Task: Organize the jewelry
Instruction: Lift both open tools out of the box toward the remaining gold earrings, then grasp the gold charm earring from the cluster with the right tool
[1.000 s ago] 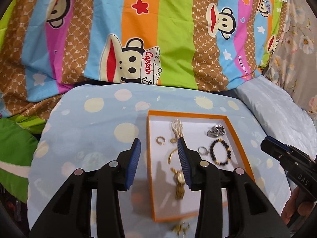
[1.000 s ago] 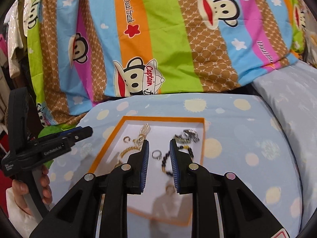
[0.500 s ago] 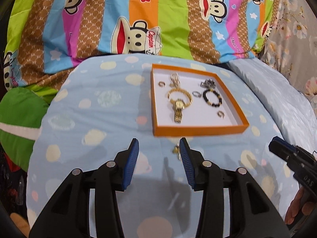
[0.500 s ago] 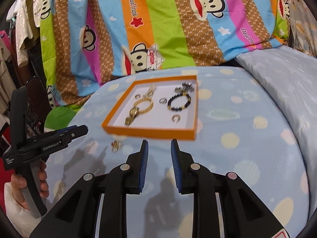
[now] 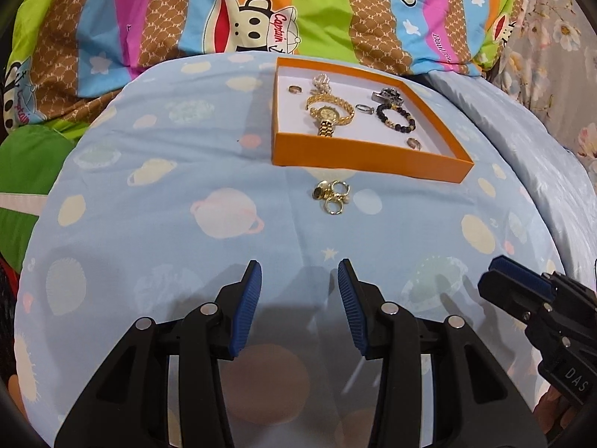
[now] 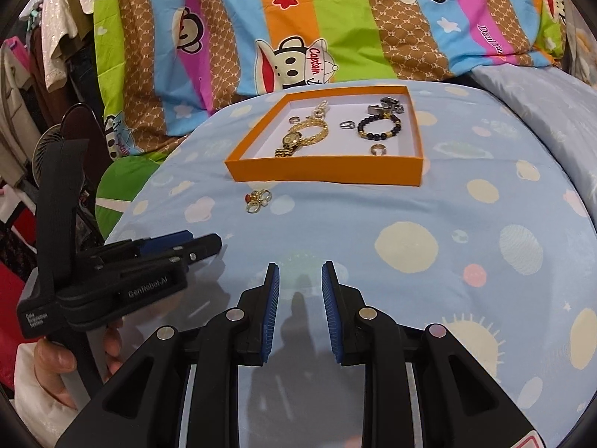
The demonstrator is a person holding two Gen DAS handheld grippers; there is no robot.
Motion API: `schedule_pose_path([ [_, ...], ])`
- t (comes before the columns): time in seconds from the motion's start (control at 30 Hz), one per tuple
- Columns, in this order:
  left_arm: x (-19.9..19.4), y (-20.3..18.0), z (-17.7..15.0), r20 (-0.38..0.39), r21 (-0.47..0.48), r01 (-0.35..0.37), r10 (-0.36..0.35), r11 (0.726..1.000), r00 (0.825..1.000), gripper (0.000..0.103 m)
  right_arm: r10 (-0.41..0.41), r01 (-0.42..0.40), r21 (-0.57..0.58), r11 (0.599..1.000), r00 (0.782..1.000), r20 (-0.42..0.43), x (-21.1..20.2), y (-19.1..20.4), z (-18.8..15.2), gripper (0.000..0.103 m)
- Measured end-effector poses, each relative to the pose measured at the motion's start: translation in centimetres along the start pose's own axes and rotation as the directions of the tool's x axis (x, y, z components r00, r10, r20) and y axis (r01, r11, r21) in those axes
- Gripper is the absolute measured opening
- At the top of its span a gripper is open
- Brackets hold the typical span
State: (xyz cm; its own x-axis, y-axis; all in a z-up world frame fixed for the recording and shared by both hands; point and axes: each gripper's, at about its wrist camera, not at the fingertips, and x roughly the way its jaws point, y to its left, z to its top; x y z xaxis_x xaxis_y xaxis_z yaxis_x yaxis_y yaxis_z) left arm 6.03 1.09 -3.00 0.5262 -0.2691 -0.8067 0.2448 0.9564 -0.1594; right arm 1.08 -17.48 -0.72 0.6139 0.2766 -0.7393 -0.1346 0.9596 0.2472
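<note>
An orange tray (image 5: 369, 158) (image 6: 324, 173) with a white floor lies on the pale blue spotted cushion. Inside it are a gold watch (image 5: 328, 114) (image 6: 298, 138), a black bead bracelet (image 5: 395, 117) (image 6: 378, 127), a silver clip (image 5: 386, 95), a pearl piece and several rings. A small cluster of gold rings (image 5: 332, 196) (image 6: 257, 199) lies on the cushion just in front of the tray. My left gripper (image 5: 299, 280) hovers open and empty, well short of the cluster. To its right my right gripper (image 6: 300, 272) (image 5: 500, 280) is also open with nothing between its pads.
A striped monkey-print quilt (image 5: 298, 11) rises behind the tray. A grey-blue pillow (image 5: 541, 171) lies at the right, a green cushion (image 5: 30, 164) at the left. Hanging clothes (image 6: 44, 37) are at the far left of the right wrist view. A hand (image 6: 56, 358) holds the left gripper's handle.
Both grippers have drawn back from over the tray toward the near side of the cushion, so the tray now sits farther off. The gold ring cluster came into full view.
</note>
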Motion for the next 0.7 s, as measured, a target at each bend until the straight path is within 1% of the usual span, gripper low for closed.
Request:
schedule_pose_path([
  [0.23,-0.2,1.0,0.1,0.007,-0.02,-0.021,0.021,1.0,1.0,0.041,0.037,-0.037,-0.034,0.999,0.999,-0.01,3.1,1.9,2.7,0.024],
  [0.37,-0.3,2.0,0.3,0.01,-0.035,-0.038,0.038,0.999,0.999,0.041,0.061,-0.063,-0.042,0.997,0.997,-0.04,5.2,3.1,3.8,0.024],
  [0.7,-0.6,4.8,0.9,0.02,-0.082,-0.054,0.056,0.995,0.998,0.041,0.053,-0.058,-0.045,0.997,0.994,-0.098,9.1,4.9,4.2,0.024],
])
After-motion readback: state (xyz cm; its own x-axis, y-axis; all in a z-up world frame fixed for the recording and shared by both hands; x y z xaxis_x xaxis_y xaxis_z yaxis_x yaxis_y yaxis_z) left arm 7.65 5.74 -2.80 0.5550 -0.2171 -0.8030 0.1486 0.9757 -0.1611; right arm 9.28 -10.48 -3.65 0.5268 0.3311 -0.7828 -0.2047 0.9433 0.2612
